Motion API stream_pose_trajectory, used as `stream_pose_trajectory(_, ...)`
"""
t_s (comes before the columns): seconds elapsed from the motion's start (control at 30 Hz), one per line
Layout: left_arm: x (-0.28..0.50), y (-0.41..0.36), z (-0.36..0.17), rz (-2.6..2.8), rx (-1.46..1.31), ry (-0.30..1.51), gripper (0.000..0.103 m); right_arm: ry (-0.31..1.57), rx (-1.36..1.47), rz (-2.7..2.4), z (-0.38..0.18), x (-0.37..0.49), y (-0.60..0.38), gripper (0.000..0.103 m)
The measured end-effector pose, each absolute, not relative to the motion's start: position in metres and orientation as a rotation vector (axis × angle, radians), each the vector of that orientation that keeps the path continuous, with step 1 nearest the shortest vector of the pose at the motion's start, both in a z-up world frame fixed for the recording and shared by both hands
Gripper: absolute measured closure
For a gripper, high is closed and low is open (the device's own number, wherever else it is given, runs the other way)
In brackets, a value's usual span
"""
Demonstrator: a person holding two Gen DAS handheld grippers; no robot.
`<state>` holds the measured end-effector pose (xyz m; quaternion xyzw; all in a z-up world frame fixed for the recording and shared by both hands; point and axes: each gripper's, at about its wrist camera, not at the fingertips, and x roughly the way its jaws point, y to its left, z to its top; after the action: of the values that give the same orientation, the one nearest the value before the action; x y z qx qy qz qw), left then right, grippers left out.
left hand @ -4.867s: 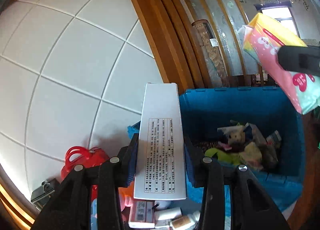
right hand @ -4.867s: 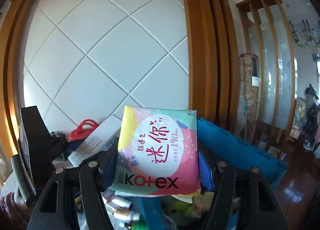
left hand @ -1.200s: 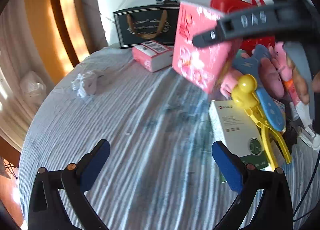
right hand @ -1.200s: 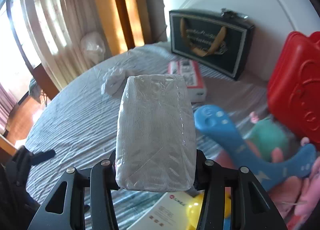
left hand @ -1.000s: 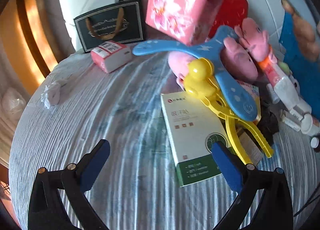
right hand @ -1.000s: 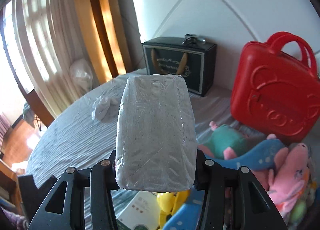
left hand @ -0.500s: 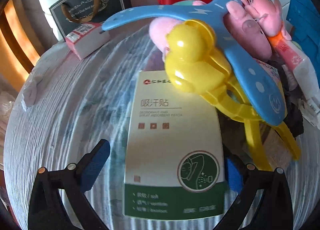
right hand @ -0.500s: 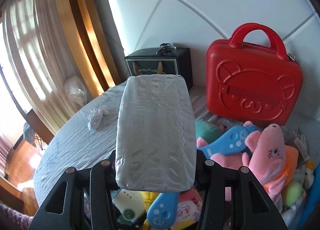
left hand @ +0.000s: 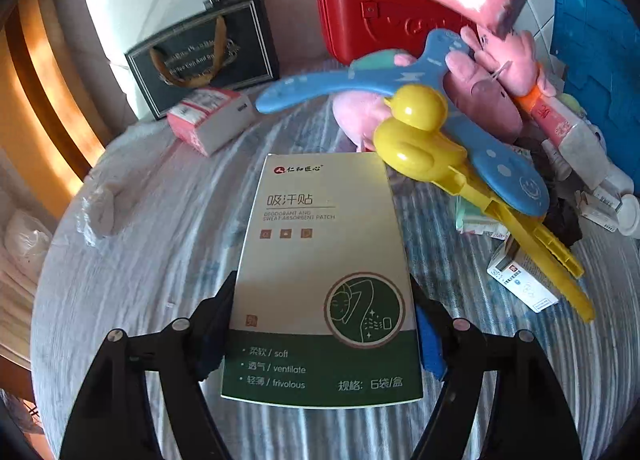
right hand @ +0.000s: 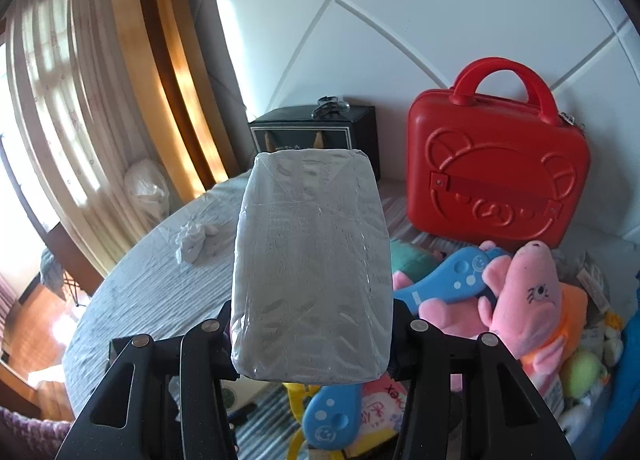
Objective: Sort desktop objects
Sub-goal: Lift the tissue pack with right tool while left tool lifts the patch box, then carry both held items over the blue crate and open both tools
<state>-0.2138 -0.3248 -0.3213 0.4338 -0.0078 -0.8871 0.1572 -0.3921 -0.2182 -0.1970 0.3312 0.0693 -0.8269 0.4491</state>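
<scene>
The left tool had just closed on the green box; the right tool held a wrapped pack. Many toys waited on the worktop.

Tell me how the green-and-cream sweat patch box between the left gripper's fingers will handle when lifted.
The sweat patch box looks like thin flat cardboard, so probably light and fairly stiff, though hard squeezing could dent it. The left hand-held gripper has just been closing, gripping near the box's near end, so the far end may droop or pivot. Its smooth printed sides might slip.
</scene>
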Motion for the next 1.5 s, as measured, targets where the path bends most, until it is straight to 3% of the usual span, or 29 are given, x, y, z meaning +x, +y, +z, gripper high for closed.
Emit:
stream_pose_trajectory(0.23, -0.193, -0.323, -0.248, -2.598, 1.054, -0.105, 0.028, 0.136, 0.735, -2.104, -0.158, -0.353, -0.179, 0.055)
stream_pose_trajectory(0.5, -0.196, -0.252, -0.149, -2.839, 0.813, -0.309, 0.028, 0.096, 0.549, -2.304, -0.078, -0.29, -0.094, 0.055)
stream_pose_trajectory(0.87, -0.239, -0.043, -0.038, -3.301, 0.516, -0.551, 0.027, 0.048, 0.331, -2.815, 0.014, -0.199, 0.099, 0.055)
stream_pose_trajectory(1.2, -0.336, 0.14, 0.007, -3.452, 0.66, -0.537, 0.026, -0.017, 0.55, -3.04, 0.031, -0.273, 0.277, 0.054)
stream_pose_trajectory(1.23, -0.344, 0.151, 0.01, -3.444, 0.667, -0.52, 0.023, -0.043, 0.58, -3.037, 0.029, -0.287, 0.289, 0.053)
stream_pose_trajectory(1.33, -0.37, 0.17, 0.024, -3.386, 0.675, -0.49, 0.0, -0.088, 0.628, -3.056, 0.024, -0.318, 0.317, 0.046)
stream_pose_trajectory(1.5, -0.382, 0.181, 0.037, -3.323, 0.637, -0.507, 0.0, -0.147, 0.558, -3.053, 0.039, -0.329, 0.352, 0.03)
